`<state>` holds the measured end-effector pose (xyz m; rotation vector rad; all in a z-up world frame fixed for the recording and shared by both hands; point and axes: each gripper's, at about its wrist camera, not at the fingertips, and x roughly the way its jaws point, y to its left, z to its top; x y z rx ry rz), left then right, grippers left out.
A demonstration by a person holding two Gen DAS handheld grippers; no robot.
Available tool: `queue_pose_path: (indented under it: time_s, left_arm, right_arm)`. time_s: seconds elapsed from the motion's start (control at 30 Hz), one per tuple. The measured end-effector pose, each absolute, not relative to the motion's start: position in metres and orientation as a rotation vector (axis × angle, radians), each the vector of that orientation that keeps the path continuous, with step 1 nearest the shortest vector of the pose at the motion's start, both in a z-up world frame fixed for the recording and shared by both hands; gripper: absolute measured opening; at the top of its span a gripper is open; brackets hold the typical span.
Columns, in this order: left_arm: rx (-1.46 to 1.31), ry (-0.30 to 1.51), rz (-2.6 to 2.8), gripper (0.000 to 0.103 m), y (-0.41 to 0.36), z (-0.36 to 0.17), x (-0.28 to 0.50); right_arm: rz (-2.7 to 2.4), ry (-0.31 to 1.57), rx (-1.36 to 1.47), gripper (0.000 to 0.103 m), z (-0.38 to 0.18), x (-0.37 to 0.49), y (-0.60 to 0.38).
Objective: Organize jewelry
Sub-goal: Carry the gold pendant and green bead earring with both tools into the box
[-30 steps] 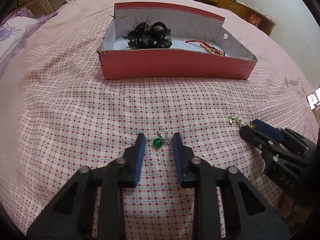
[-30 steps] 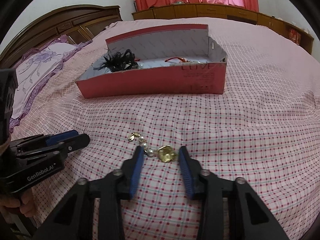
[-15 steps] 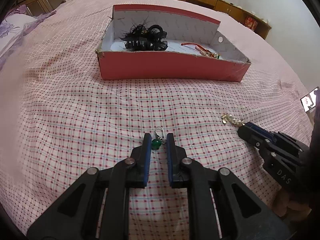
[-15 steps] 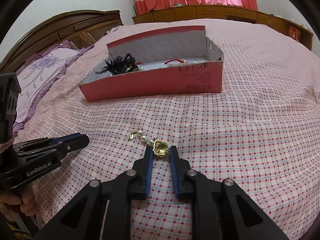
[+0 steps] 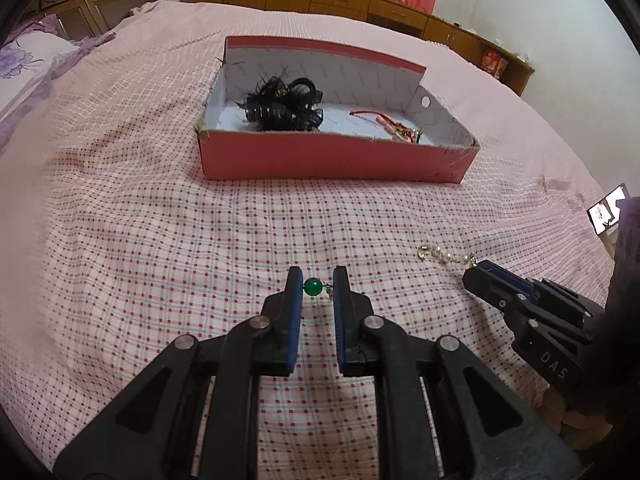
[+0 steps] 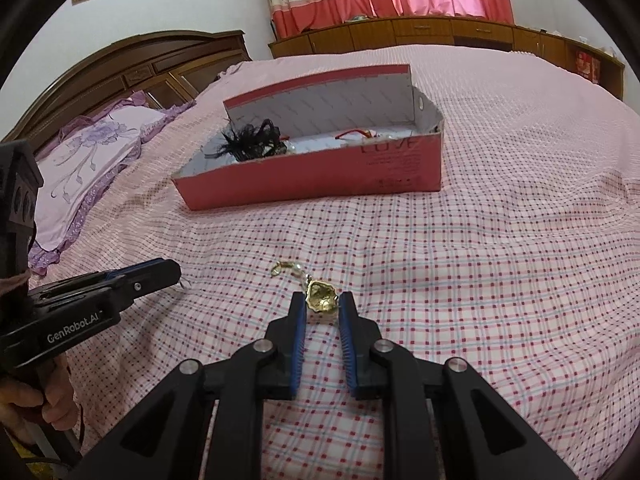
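Note:
My left gripper (image 5: 318,285) is shut on a green bead earring (image 5: 312,287), held just above the checked bedsheet. My right gripper (image 6: 322,303) is shut on the gold pendant (image 6: 321,300) of a pearl earring, whose pearl chain (image 6: 290,270) trails forward onto the sheet. In the left wrist view the right gripper (image 5: 476,273) shows at the right with the pearl chain (image 5: 444,255) at its tip. Farther back stands an open red box (image 5: 332,160) holding a black hair piece (image 5: 284,106) and a red corded ornament (image 5: 396,128).
The pink checked bed (image 5: 160,240) spreads all around. A purple flowered pillow (image 6: 92,160) and a wooden headboard (image 6: 160,60) lie at the left. Low wooden cabinets (image 6: 440,32) line the far wall. A phone (image 5: 608,212) sits at the bed's right edge.
Both grippers stood open around their earrings a second ago. They have since closed on them and risen a little, and the box now looks farther off.

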<state>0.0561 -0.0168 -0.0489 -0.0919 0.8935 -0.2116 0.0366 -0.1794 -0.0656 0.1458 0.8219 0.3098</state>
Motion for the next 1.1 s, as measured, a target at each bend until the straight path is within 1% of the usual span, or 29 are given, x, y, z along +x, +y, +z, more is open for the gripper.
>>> queue_pose_path:
  time_s: [0.6,1.1]
  left_arm:
    - [-0.057,0.749,-0.182,0.006,-0.022,-0.014,0.048]
    - [-0.060,0.649,-0.187,0.006,-0.026,0.014,0.064]
  right_arm:
    - [0.346,0.664,0.161,0.018,-0.020,0.027,-0.172]
    - [0.351,0.583,0.150,0.018,0.007,0.038,-0.169]
